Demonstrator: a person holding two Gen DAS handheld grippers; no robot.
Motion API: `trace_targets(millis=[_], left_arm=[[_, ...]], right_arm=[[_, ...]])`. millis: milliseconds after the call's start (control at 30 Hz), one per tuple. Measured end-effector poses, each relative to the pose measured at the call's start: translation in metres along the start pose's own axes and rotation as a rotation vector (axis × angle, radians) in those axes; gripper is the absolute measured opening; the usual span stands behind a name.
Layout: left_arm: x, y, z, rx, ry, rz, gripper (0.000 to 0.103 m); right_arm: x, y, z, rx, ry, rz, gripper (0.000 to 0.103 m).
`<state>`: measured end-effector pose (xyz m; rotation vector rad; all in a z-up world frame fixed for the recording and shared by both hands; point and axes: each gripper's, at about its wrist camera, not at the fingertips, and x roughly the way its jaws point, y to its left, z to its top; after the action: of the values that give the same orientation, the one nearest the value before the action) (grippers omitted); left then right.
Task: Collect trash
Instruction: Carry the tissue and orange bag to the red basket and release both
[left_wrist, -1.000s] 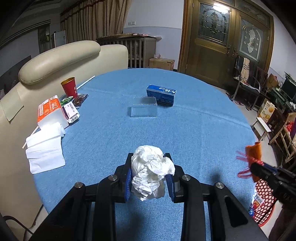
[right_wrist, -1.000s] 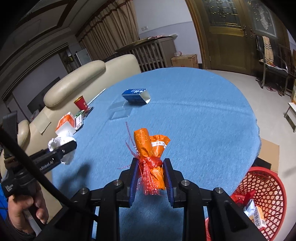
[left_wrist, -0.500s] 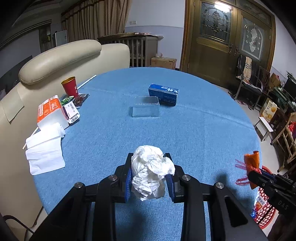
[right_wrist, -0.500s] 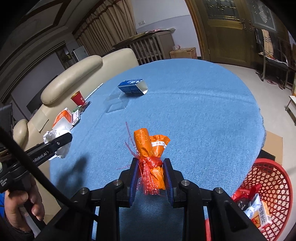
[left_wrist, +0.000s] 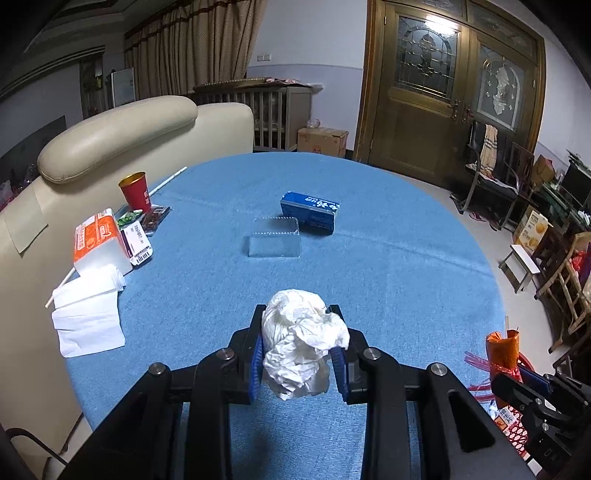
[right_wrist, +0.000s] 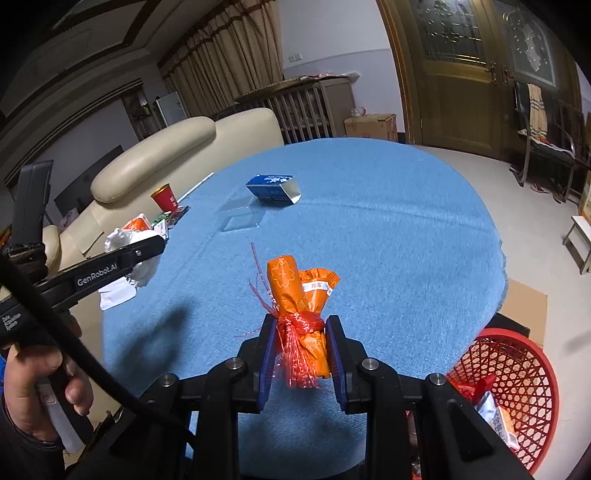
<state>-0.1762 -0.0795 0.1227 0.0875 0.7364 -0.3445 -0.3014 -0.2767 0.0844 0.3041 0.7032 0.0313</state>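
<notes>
Trash: a crumpled white paper wad (left_wrist: 301, 341), creased and lumpy, clamped between the blue pads of my left gripper (left_wrist: 298, 349) above the blue woven tablecloth (left_wrist: 388, 266). My right gripper (right_wrist: 300, 352) is closed on a glossy orange wrapper (right_wrist: 295, 295) bundled with red plastic netting (right_wrist: 299, 354), held near the table edge beside a red lattice basket (right_wrist: 517, 373) on the floor. A blue carton (left_wrist: 309, 217), clear flat lid (left_wrist: 275, 242) and red cup (left_wrist: 135, 190) lie farther off.

Right tool (right_wrist: 300, 347) clamps orange wrapper bundle (right_wrist: 301, 302) beside red basket (right_wrist: 517, 391)
</notes>
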Motion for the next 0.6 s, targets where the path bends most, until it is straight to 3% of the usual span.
trace_targets(millis=[600], left_arm=[[0.002,-0.010,-0.005,0.021,0.005,-0.010,0.033]], right_arm=[[-0.007,-0.005,0.000,0.015,-0.021,0.000,0.028]])
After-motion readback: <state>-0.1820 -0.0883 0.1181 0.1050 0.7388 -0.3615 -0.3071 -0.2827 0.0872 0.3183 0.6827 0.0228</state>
